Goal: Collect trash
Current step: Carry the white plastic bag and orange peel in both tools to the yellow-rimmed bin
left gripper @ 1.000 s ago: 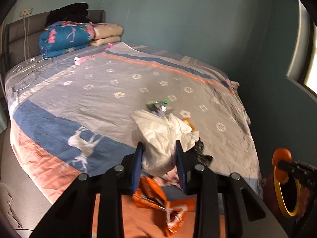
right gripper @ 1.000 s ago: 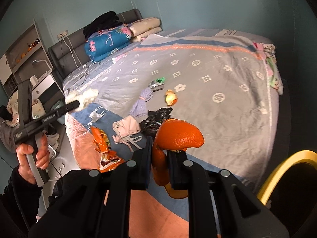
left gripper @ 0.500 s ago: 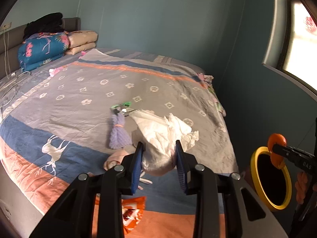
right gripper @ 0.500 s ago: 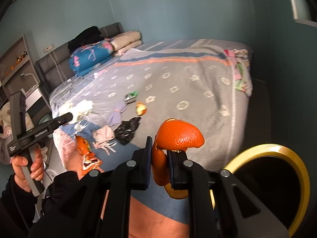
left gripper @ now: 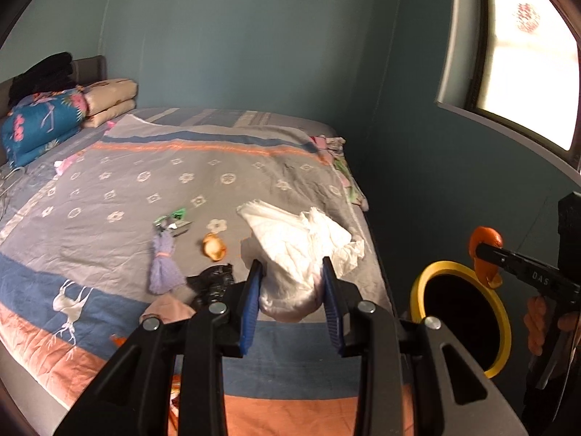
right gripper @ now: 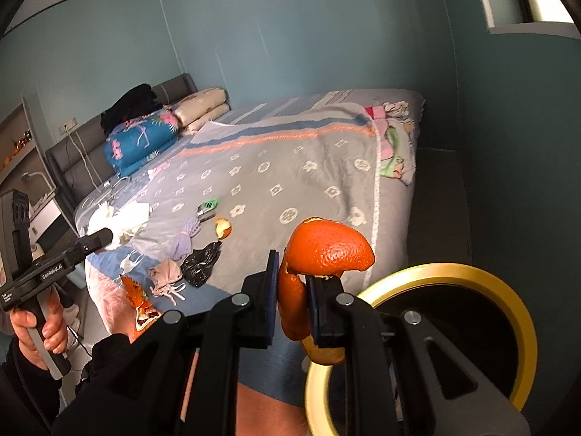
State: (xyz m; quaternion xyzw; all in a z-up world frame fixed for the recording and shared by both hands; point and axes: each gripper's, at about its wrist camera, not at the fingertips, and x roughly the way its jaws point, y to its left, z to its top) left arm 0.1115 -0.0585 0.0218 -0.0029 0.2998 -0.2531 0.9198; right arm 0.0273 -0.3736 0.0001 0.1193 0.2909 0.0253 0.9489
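The left gripper has its jaws clamped on a wad of crumpled white paper, held above the foot of the bed. The right gripper has its jaws pinched tight on a curl of orange peel, right over the yellow rim of the black bin. Compared with a second ago, both views have swung away from the headboard toward the window wall, and the bin, then only a sliver at the frame edge, now shows its whole opening. Left on the bed are a purple tassel, a second peel scrap, a black bag and a green wrapper.
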